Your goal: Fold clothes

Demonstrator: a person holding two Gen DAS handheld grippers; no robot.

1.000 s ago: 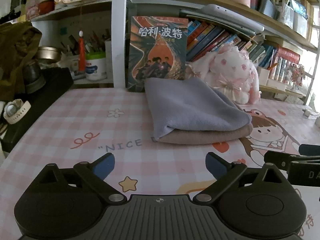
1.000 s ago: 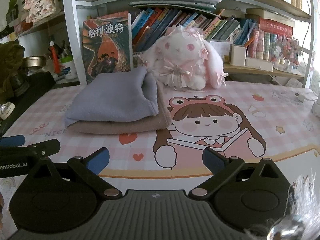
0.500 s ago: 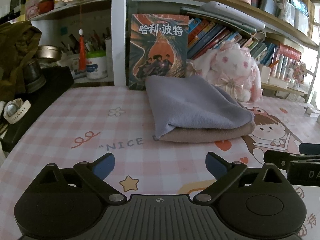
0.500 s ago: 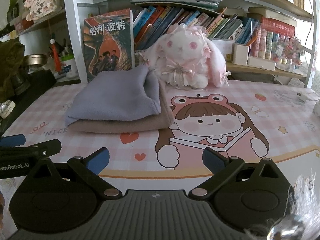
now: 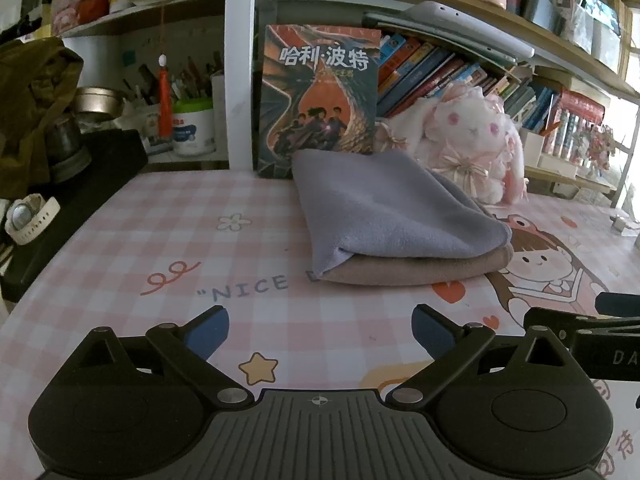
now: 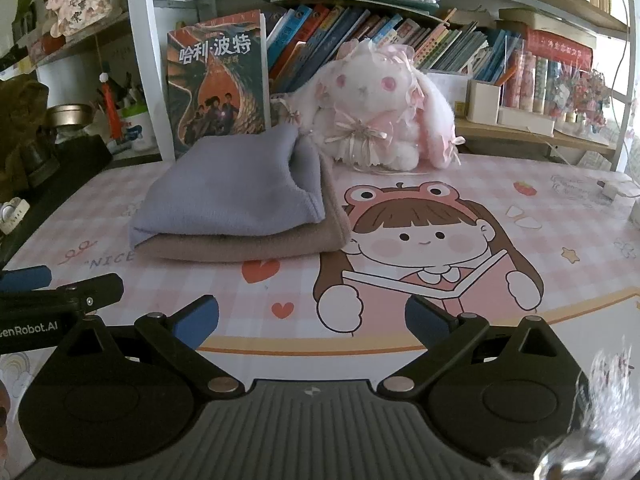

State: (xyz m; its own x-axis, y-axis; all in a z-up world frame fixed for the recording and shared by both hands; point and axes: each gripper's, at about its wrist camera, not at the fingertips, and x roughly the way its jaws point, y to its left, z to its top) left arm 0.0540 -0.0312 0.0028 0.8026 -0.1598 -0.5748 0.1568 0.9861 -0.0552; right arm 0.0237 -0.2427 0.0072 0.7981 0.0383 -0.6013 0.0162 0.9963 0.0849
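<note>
A folded lavender cloth lies on top of a folded tan cloth on the pink checked desk mat. The same stack shows in the right wrist view, lavender cloth over tan cloth. My left gripper is open and empty, low over the mat, short of the stack. My right gripper is open and empty, in front of the stack and to its right. Each gripper's side shows at the edge of the other's view.
A book stands upright behind the stack. A white plush rabbit sits to its right. Shelves of books run along the back. A black box with a watch lies at the left edge.
Both grippers stay open. The views shift slightly, with the cloth stack a little nearer and the rabbit more in the left view. The cloths have not moved.
</note>
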